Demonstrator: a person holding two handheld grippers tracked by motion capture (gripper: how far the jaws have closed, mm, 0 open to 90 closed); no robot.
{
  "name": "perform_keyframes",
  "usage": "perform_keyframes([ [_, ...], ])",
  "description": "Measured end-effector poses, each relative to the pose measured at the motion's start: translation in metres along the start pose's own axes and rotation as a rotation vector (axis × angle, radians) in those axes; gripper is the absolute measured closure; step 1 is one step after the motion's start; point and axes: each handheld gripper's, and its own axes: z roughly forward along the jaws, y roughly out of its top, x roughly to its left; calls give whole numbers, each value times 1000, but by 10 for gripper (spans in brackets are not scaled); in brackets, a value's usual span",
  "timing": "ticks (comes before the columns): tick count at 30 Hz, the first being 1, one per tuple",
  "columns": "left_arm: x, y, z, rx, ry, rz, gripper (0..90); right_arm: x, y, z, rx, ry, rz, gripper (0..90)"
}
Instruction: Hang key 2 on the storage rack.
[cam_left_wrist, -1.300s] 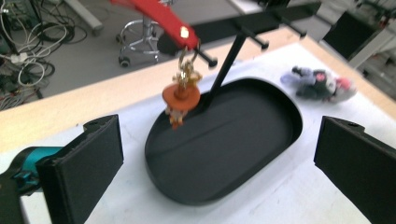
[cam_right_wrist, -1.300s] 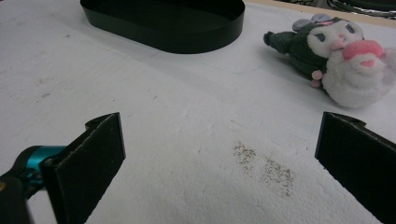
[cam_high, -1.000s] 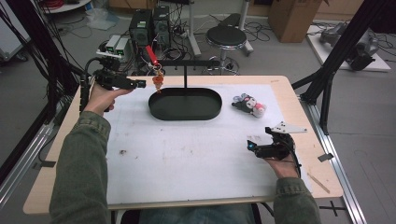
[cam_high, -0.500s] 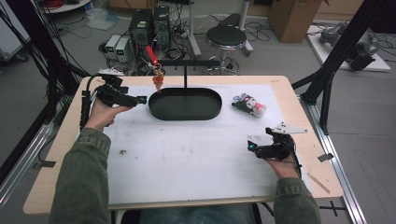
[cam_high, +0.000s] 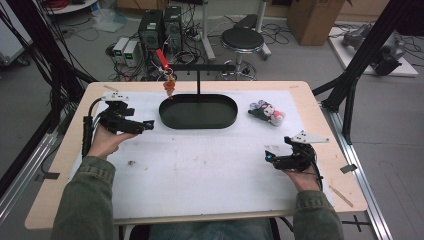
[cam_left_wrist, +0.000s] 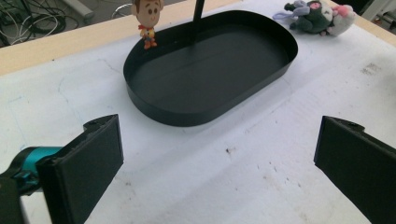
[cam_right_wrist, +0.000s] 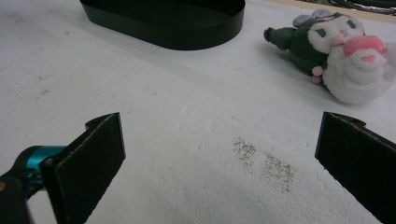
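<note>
We hold the left gripper (cam_high: 148, 123) above the white mat (cam_high: 210, 165), at the left side of the table (cam_high: 320, 100). Its two black jaws stand wide apart, and nothing is between them. They point toward the black oval tray (cam_high: 198, 111), which lies just beside the gripper, to its right in the high view. In the left gripper view the tray (cam_left_wrist: 210, 70) is seen between the two jaws and a little farther off, and its inside is bare. A thin black post (cam_high: 198, 82) rises from the far rim of the tray and carries a crossbar. From the left end of this bar hangs a small cowboy figure (cam_high: 169, 86) under a red clip; in the left gripper view the figure (cam_left_wrist: 147, 18) shows just over the far left rim of the tray.

We hold the right gripper (cam_high: 268, 156) low over the mat near the front right part of the table, well apart from the tray. Its jaws are also spread wide and grip nothing. In the right gripper view they frame bare mat with some dark specks (cam_right_wrist: 264, 161).

A small plush toy (cam_high: 268, 112), dark green with white and pink parts, lies on its side on the mat, near the right end of the tray but not touching it. In the right gripper view the toy (cam_right_wrist: 345, 56) is beyond the right jaw.
</note>
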Motion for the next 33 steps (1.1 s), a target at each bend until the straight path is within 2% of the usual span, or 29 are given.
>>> perform_keyframes([
  [6, -1, -18, -7, -5, 22, -1, 17, 1, 0, 1, 4, -3, -12, 7],
  [10, -1, -35, -13, 4, 36, -5, 17, 2, -1, 3, 30, 0, -5, 7],
  [15, 2, -56, -23, 0, 49, -28, 18, 3, 4, 6, 54, -4, 3, 7],
  [20, 2, -71, -37, -17, 58, -40, 17, -7, 18, 2, 20, -2, 53, 7],
  [22, 4, -77, -41, -26, 64, -44, 17, -13, 23, 2, 26, 1, 65, 7],
  [27, 6, -92, -48, -29, 76, -74, 17, -23, 40, 3, 50, -7, 45, 7],
  [30, 5, -103, -49, -15, 79, -73, 17, -28, 49, 5, 59, -4, 32, 7],
  [33, 5, -110, -51, -6, 79, -72, 17, -33, 57, 12, 94, -13, 17, 7],
])
